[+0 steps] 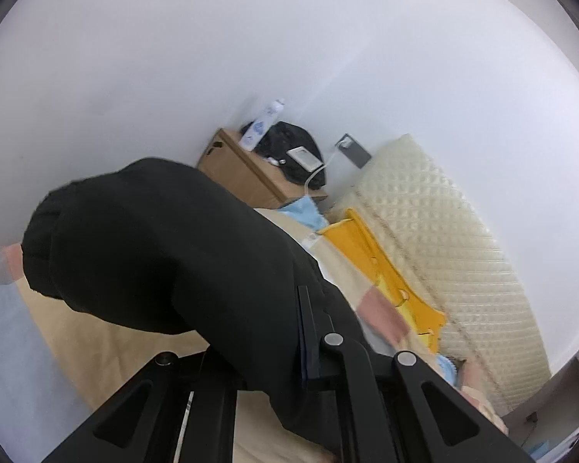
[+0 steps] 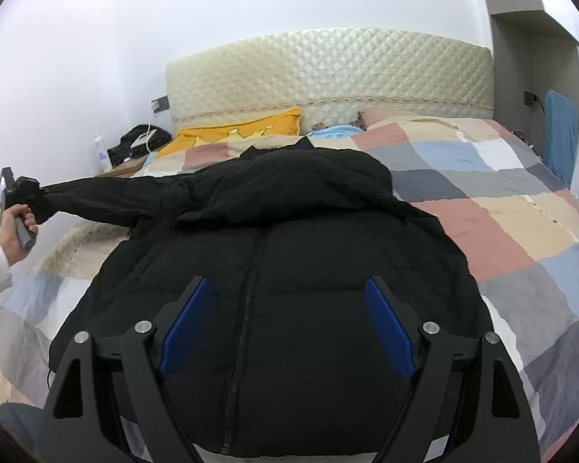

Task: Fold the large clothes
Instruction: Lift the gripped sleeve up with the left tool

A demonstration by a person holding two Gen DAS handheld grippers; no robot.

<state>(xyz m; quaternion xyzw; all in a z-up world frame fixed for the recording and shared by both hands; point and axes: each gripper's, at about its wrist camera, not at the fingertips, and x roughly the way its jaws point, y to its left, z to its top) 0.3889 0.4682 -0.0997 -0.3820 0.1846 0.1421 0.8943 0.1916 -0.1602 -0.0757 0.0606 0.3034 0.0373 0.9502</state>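
1. The black puffer jacket (image 2: 274,270) lies zip-up on the bed (image 2: 501,208), hem at the near edge, hood toward the headboard (image 2: 328,73).
2. Left tool (image 2: 23,193) is clamped on the sleeve cuff (image 2: 54,193), holding the sleeve stretched out past the bed's left edge. Right tool (image 2: 285,324) is wide open, hovering over the chest, gripping nothing.
3. I'd say keep the sleeve taut and carry it straight across the zip, so the puffy fabric doesn't bunch.
4. Only the left wrist view shows the nightstand (image 1: 247,177) clearly; only the right shows the whole jacket.
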